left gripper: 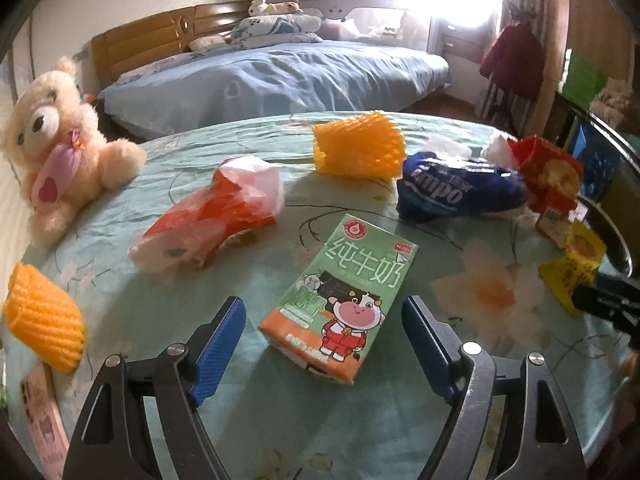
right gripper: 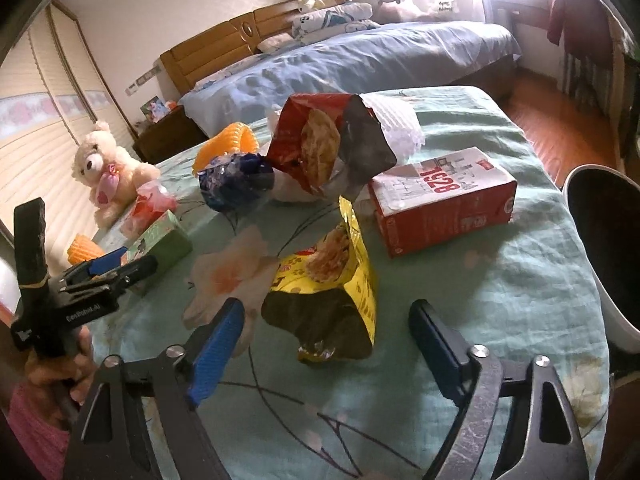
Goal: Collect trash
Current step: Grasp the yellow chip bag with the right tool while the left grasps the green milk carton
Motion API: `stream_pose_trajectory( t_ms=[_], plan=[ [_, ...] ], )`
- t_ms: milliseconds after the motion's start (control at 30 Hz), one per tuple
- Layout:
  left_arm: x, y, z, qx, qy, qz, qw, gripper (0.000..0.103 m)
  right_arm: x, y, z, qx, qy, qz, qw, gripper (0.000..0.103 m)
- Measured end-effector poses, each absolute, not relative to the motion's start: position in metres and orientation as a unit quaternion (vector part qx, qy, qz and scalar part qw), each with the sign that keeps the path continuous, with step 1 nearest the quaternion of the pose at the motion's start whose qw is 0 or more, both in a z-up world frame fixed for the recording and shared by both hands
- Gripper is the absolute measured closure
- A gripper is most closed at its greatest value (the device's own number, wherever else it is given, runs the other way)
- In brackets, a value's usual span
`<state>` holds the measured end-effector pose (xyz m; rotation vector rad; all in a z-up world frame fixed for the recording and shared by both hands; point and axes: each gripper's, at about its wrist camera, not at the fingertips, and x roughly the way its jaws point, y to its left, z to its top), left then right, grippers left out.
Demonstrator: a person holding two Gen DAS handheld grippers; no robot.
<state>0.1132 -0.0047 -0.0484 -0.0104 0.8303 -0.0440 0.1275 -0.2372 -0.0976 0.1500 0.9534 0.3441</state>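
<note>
A green milk carton lies flat on the floral tablecloth, between the blue pads of my left gripper. The pads stand apart from its sides, so the gripper is open. In the right wrist view a crumpled yellow snack bag stands between the fingers of my right gripper, which is also open and clear of the bag. A hand holds the left gripper at that view's left edge, beside the green carton.
Other litter on the table includes two orange foam nets, a red plastic bag, a blue tissue pack, a red chip bag and a red carton. A white bin stands at the right edge. A teddy bear sits far left.
</note>
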Motion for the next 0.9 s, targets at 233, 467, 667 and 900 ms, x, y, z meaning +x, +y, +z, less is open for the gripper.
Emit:
stream_pose_trajectory(
  t_ms=[233, 467, 667, 900],
  plan=[
    [0.105, -0.016, -0.048, 0.012, 0.388, -0.035, 0.921, 0.049, 0.122, -0.247, -0.096, 0.086, 0.448, 0.175, 0.872, 0.065],
    [0.081, -0.038, -0.048, -0.006, 0.383, -0.065, 0.922, 0.049, 0.104, -0.262, -0.084, 0.093, 0.431, 0.192, 0.877, 0.066],
    [0.067, -0.066, -0.036, -0.01, 0.37, -0.1, 0.924, 0.05, 0.094, -0.278, -0.075, 0.106, 0.421, 0.187, 0.881, 0.066],
    [0.067, -0.103, -0.028, 0.003, 0.359, -0.142, 0.923, 0.05, 0.086, -0.311, -0.072, 0.123, 0.413, 0.159, 0.888, 0.066]
  ],
)
